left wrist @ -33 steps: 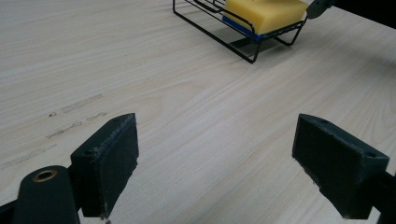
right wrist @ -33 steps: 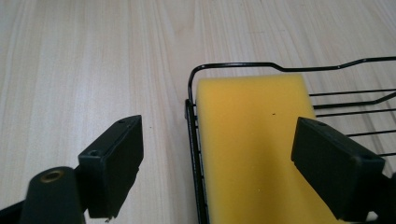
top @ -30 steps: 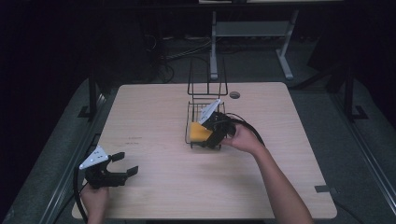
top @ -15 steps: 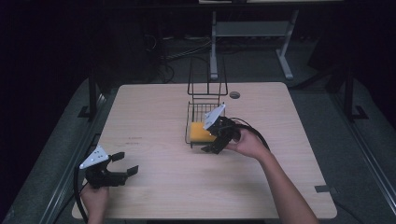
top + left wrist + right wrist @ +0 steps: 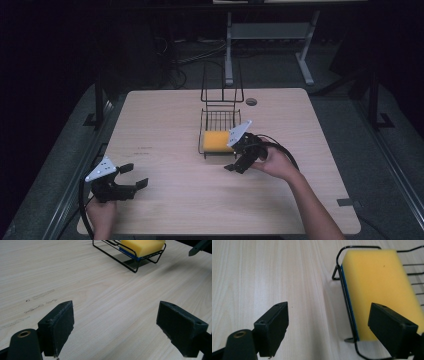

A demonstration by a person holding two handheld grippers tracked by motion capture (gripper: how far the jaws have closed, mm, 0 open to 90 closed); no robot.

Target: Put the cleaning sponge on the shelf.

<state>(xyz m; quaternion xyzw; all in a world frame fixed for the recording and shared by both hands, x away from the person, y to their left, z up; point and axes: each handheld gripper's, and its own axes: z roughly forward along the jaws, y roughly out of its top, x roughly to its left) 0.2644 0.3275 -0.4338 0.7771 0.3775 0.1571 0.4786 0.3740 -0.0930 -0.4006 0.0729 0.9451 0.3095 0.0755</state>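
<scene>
1. The sponge (image 5: 216, 141) is yellow on top with a thin blue layer under it, and it lies flat in the front part of the black wire rack (image 5: 220, 118), near the middle of the wooden table (image 5: 165, 125).
2. In the high view the long axis of the sponge runs left to right across the table, along the front rim of the rack. In the right gripper view (image 5: 380, 287) the long side runs away from the camera, and the blue edge faces the rack's wire rim.
3. The right gripper (image 5: 239, 161) is just in front of the rack, beside the sponge. Its jaws stand wide apart and hold nothing; one jaw is over the bare table and the other is over the near end of the sponge.
4. The left gripper (image 5: 131, 181) is near the front left edge of the table, well apart from the rack. Its jaws are also wide apart and empty, and they point toward the rack.
</scene>
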